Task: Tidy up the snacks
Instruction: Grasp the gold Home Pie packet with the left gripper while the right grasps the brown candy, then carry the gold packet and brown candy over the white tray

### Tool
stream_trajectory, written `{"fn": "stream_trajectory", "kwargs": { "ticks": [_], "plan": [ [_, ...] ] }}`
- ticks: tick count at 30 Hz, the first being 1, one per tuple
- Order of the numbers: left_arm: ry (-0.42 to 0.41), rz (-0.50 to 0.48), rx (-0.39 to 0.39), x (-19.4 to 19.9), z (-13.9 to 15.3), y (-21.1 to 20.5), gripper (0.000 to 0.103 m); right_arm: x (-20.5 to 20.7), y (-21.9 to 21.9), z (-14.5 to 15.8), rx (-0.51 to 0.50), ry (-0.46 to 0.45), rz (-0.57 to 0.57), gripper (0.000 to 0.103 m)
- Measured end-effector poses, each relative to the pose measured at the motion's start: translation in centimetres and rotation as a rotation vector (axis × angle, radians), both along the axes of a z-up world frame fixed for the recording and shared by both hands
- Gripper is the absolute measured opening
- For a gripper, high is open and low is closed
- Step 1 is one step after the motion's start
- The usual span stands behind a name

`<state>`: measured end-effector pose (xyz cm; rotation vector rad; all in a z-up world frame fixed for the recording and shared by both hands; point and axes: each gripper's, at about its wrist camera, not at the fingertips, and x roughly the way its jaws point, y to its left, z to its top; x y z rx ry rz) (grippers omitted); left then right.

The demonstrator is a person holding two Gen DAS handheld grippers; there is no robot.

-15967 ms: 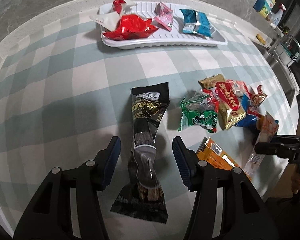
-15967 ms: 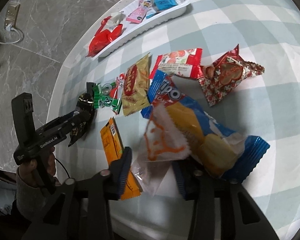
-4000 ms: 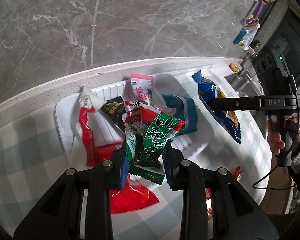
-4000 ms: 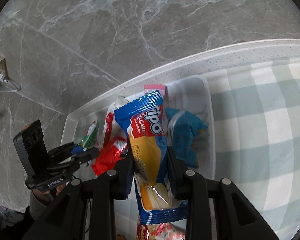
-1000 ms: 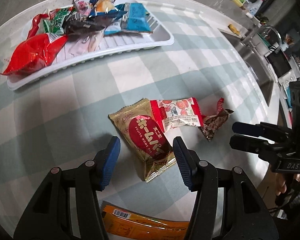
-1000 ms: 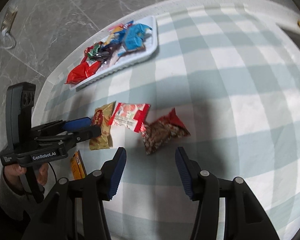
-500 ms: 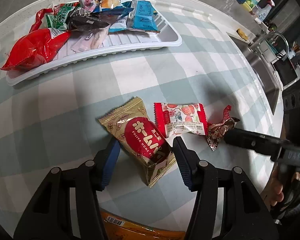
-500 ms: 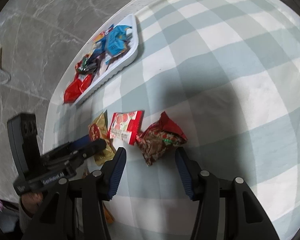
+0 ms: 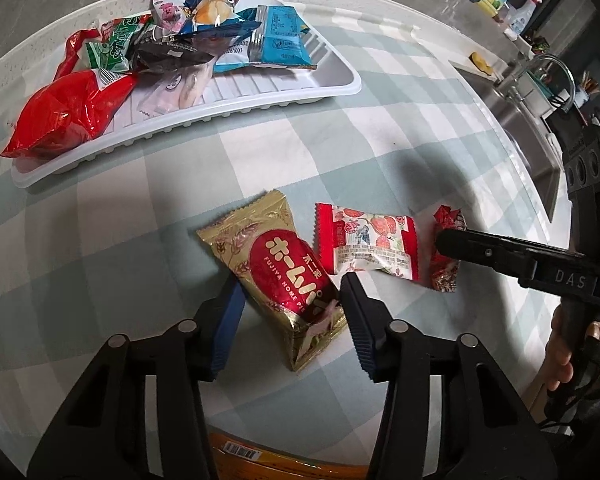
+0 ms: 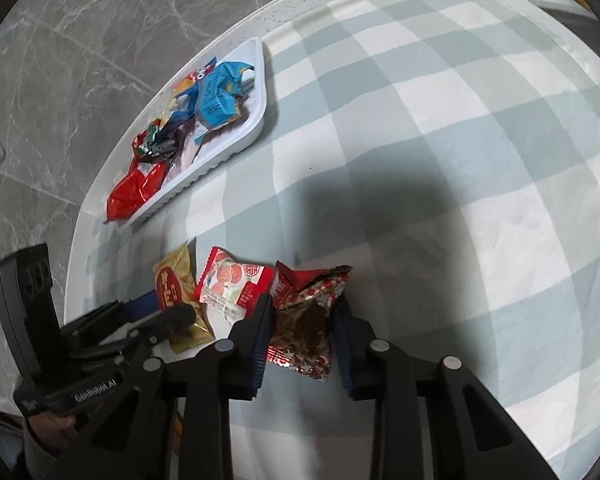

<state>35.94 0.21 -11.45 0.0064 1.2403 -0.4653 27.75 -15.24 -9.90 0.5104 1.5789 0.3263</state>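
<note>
Left tool (image 9: 291, 308) is spread wide, its blue pads on either side of the gold Fujiya Home Pie packet (image 9: 279, 276) without pinching it. That packet lies flat on the checked bench (image 9: 111, 248), long axis running from 11 to 5 o'clock, red oval reading "FUJIYA HOME P…". At its 3 o'clock side sits a red-and-white strawberry-printed packet (image 9: 366, 246), long axis from 9 to 3 o'clock. Right tool (image 10: 302, 320) straddles a crinkled red-and-brown candy bag (image 10: 306, 320); the pads look to be touching its sides, though a firm pinch is hard to confirm. Its body reads "DAS"; the left one reads "GenRobot.AI". At 11 o'clock, a white ribbed tray (image 9: 332, 90) holds mixed snacks.
</note>
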Motion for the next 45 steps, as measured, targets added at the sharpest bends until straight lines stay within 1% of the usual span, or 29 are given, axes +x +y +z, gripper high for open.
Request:
{"fn": "stream_trajectory", "kwargs": {
  "ticks": [5,6,12,21,45],
  "plan": [
    [0.007,0.003,-0.031,0.3,-0.1,0.6,0.03,-0.2,-0.5,-0.1,0.029,0.006,-0.022,0.029],
    [0.008,0.003,-0.037,0.3,-0.1,0.7,0.029,-0.2,-0.6,0.0,0.028,0.006,-0.024,0.029],
    [0.003,0.009,-0.06,0.4,0.1,1.2,0.029,-0.2,-1.5,0.5,0.04,0.002,-0.045,0.029],
    [-0.025,0.012,-0.083,0.2,1.6,2.1,0.029,0.0,-2.2,1.3,0.066,-0.003,-0.064,0.029],
    [-0.095,0.041,-0.104,0.2,5.5,4.6,0.029,2.5,-0.8,3.6,0.114,-0.049,-0.045,0.029]
  ]
}}
